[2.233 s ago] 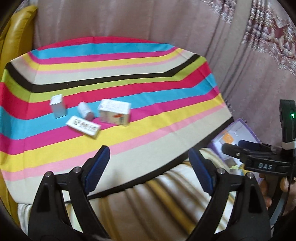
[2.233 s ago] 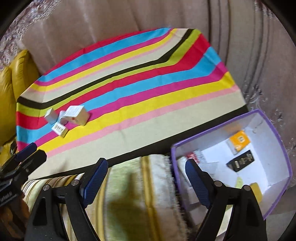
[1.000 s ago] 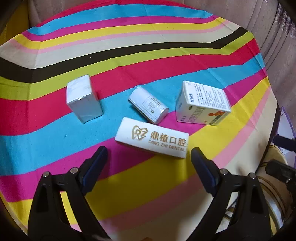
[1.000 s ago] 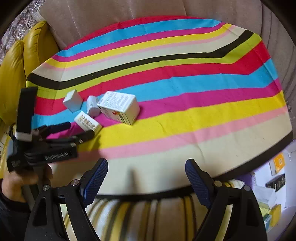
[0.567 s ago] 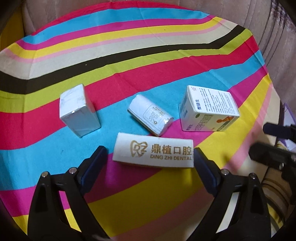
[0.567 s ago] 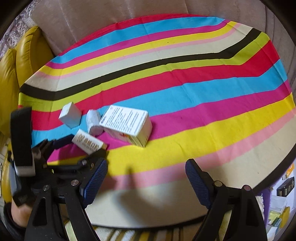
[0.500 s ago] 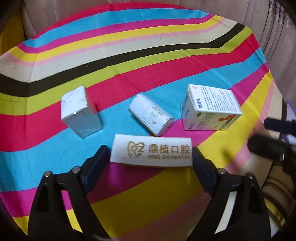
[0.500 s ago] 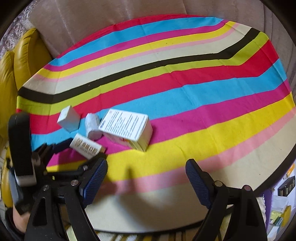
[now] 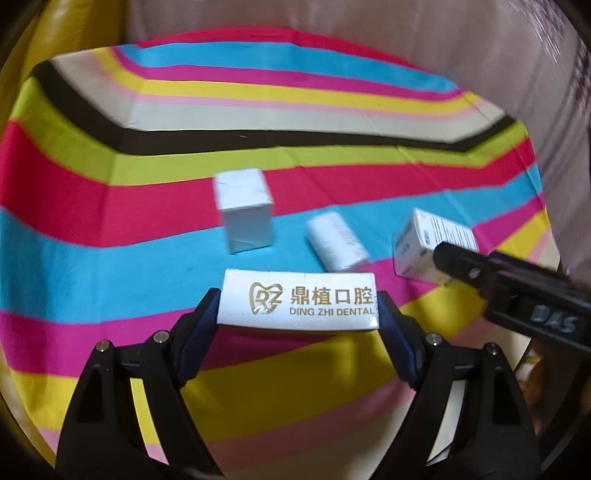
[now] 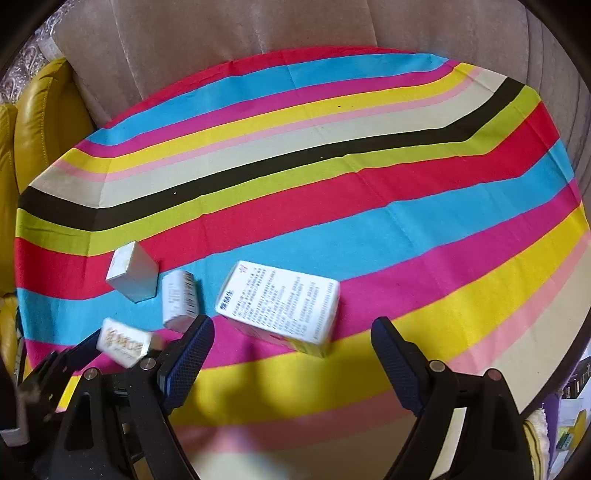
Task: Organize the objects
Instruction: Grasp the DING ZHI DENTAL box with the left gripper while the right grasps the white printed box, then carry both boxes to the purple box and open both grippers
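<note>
On the striped cloth [image 9: 147,229] lie a small white box [image 9: 245,214], a white wrapped pack [image 9: 336,240] and a printed medicine box [image 9: 443,229]. My left gripper [image 9: 298,310] is shut on the long white dental box [image 9: 299,304], one pad against each end. In the right wrist view that dental box [image 10: 123,343] sits between the left fingers at the lower left. My right gripper [image 10: 291,332] stands open, and the medicine box [image 10: 280,299] lies just beyond and partly between its fingertips, untouched. One right finger [image 9: 517,291] crosses in front of the medicine box in the left wrist view.
A yellow leather seat [image 10: 40,122] borders the table's left side and beige fabric [image 10: 258,26] hangs behind it. A purple bin [image 10: 569,417] with small items sits off the table's lower right edge. The small white box [image 10: 131,273] and the pack [image 10: 179,295] lie close to the left fingers.
My left gripper came forward and its jaws narrowed onto the ends of the dental box. My right gripper slid toward the medicine box, which now lies at its fingertips.
</note>
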Motion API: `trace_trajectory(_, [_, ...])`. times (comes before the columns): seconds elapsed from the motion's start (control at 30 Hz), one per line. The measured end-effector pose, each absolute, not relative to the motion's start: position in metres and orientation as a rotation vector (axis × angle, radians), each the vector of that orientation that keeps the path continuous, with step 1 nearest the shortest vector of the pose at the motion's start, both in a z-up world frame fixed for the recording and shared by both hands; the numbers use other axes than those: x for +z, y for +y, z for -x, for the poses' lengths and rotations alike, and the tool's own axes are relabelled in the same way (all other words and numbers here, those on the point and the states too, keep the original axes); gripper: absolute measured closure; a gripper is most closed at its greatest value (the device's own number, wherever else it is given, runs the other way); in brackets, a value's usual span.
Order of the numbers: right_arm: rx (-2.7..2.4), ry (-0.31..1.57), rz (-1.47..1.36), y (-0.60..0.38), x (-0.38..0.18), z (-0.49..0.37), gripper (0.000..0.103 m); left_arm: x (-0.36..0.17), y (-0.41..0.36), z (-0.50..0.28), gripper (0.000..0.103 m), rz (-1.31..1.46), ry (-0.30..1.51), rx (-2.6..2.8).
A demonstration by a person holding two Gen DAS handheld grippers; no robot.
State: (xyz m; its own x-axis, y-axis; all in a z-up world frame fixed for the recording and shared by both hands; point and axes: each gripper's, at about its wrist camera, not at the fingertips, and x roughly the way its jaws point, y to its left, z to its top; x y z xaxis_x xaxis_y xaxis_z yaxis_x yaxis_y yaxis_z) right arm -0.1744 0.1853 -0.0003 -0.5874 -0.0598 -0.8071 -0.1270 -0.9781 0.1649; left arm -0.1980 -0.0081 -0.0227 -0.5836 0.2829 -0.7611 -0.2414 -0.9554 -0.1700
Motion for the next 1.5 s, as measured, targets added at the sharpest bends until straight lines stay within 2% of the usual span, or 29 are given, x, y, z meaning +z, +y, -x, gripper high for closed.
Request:
trace_trajectory(0.17, [2.721, 0.28, 1.371, 0.176, -0.006, 0.185, 0.015, -0.02, -0.026, 0.193, 0.019, 1.228, -0.188, 2.63])
trace_trajectory(0.5, [2.624, 0.231, 1.371, 0.175, -0.021, 0.202, 0.015, -0.024, -0.03, 0.198, 0.019, 1.234, -0.199, 2.648])
trace_trajectory(0.57, [2.613, 0.251, 1.385, 0.178, -0.025, 0.203, 0.018, -0.024, -0.031, 0.199, 0.019, 1.231, -0.202, 2.652])
trace_trajectory(0.63, [2.606, 0.262, 1.378, 0.182, -0.025, 0.201, 0.029, -0.024, -0.03, 0.199, 0.019, 1.231, -0.2, 2.657])
trace_trajectory(1.13, [2.701, 0.256, 1.35, 0.189, -0.008, 0.172, 0.029, -0.004, -0.022, 0.164, 0.019, 1.172, -0.173, 2.73])
trace_trajectory(1.5, [2.705, 0.288, 1.313, 0.223, 0.006, 0.13, 0.029, 0.013, 0.017, 0.125, 0.019, 1.152, -0.137, 2.677])
